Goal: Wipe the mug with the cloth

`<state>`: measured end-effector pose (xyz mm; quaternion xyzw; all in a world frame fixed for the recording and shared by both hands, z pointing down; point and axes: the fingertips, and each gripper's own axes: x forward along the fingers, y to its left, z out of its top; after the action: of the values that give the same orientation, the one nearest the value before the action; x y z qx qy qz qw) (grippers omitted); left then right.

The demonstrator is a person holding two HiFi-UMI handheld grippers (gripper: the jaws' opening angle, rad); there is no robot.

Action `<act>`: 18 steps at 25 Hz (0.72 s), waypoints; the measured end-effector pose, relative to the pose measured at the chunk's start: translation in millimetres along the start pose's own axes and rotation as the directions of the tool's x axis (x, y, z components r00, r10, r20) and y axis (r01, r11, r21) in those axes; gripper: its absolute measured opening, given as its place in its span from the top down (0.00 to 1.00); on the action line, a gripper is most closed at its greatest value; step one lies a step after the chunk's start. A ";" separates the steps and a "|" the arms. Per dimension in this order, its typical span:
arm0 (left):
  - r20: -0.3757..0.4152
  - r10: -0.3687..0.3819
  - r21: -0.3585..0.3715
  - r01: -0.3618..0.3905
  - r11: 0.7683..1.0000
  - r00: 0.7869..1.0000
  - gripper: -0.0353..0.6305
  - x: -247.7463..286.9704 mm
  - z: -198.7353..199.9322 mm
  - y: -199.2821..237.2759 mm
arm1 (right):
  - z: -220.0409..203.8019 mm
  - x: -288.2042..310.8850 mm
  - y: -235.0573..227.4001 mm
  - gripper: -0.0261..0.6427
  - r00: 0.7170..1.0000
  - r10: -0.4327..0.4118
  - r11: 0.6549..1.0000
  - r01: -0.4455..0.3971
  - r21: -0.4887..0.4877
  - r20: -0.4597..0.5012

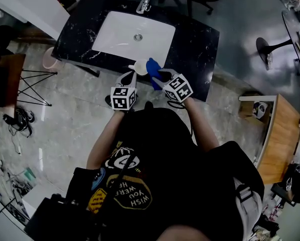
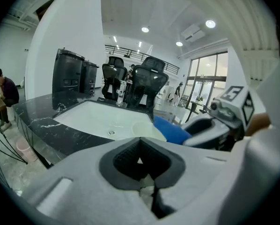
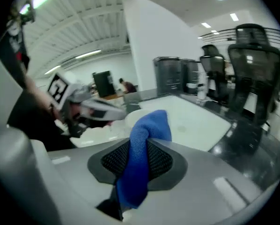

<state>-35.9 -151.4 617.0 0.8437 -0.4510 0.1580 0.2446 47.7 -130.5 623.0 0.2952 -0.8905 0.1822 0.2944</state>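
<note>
A white mug (image 1: 139, 67) is held above the front edge of the black counter (image 1: 195, 44), and its rim (image 2: 144, 128) shows just past my left jaws. My left gripper (image 1: 132, 76) is shut on a white part of the mug that sits between its dark pads (image 2: 126, 161); it looks like the handle. My right gripper (image 1: 162, 76) is shut on a blue cloth (image 1: 153, 70). The cloth (image 3: 144, 144) stands up between the pads and its free end rests against the mug (image 3: 130, 118). Both grippers meet over the counter's near edge.
A white sink basin (image 1: 135, 36) is set in the counter, with a faucet (image 1: 144, 1) at its back. A pink bin (image 1: 49, 59) stands on the floor to the left. A wooden desk (image 1: 278, 134) is to the right. Office chairs (image 2: 147, 86) stand behind the counter.
</note>
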 end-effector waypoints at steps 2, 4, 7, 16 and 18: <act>-0.027 -0.018 0.007 0.019 1.000 0.999 0.94 2.0 -4.6 -5.1 | -14.5 8.3 55.1 0.81 0.983 0.170 0.973 -0.178 -0.145 -0.064; -0.035 -0.023 0.015 0.024 1.000 0.999 0.94 1.9 -5.3 -7.0 | -16.9 4.0 74.1 0.81 0.969 0.243 0.955 -0.248 -0.163 -0.051; -0.017 -0.011 0.010 0.011 1.000 1.000 0.94 -2.3 -1.3 -3.4 | 15.9 -19.7 25.2 0.81 0.982 0.118 0.993 -0.119 0.000 0.145; -0.060 -0.039 -0.012 0.038 0.999 0.997 0.94 2.5 -8.7 -8.4 | -0.3 1.6 14.6 0.81 0.995 0.100 0.993 -0.102 -0.056 -0.025; -0.063 -0.044 -0.009 0.044 0.999 0.997 0.94 2.7 -8.9 -9.3 | -17.2 1.8 59.6 0.81 0.962 0.264 0.957 -0.270 -0.108 -0.071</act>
<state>-27.1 -144.0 623.1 0.8472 -0.4249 0.1774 0.2652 16.0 -77.4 628.2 0.1495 -0.9227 0.1763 0.3086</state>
